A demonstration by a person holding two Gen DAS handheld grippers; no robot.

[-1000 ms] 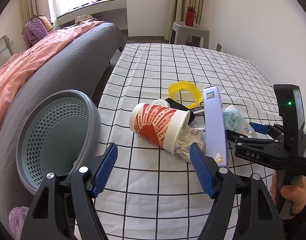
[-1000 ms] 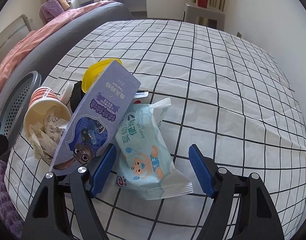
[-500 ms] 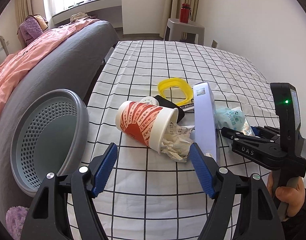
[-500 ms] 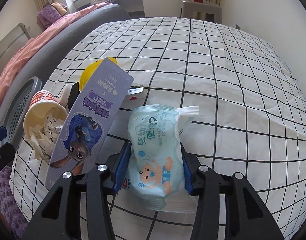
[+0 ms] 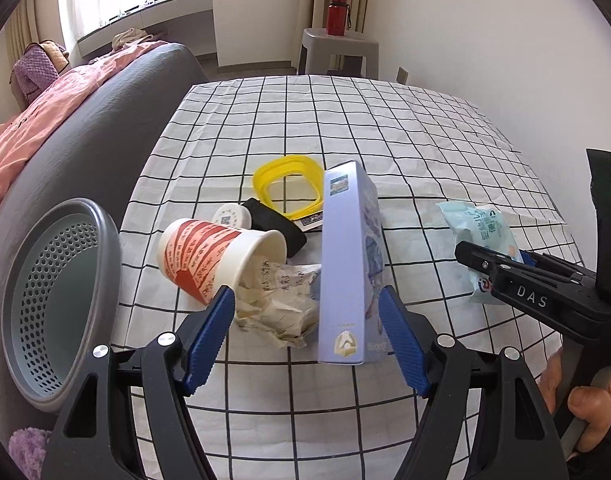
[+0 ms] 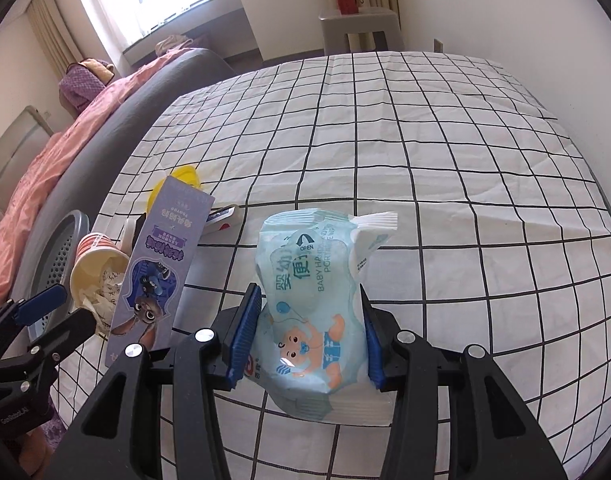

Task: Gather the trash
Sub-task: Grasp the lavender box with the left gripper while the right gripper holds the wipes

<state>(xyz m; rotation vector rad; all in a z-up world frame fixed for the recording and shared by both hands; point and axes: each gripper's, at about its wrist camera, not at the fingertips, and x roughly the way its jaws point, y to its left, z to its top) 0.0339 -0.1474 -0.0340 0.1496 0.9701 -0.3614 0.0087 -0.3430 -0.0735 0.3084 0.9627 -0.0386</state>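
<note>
Jaws of the right gripper (image 6: 309,336) have just clenched on the wipes pack (image 6: 311,300), which lay free between them a second ago; the pack is secured for transfer. Left gripper (image 5: 307,338) remains released, straddling the box (image 5: 343,280) and paper (image 5: 281,300). Bin (image 5: 49,300) waits left, cup (image 5: 213,258) beyond.

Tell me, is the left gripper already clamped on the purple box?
No, the left gripper stands open with the purple box between its blue pads, which do not press on it.
</note>
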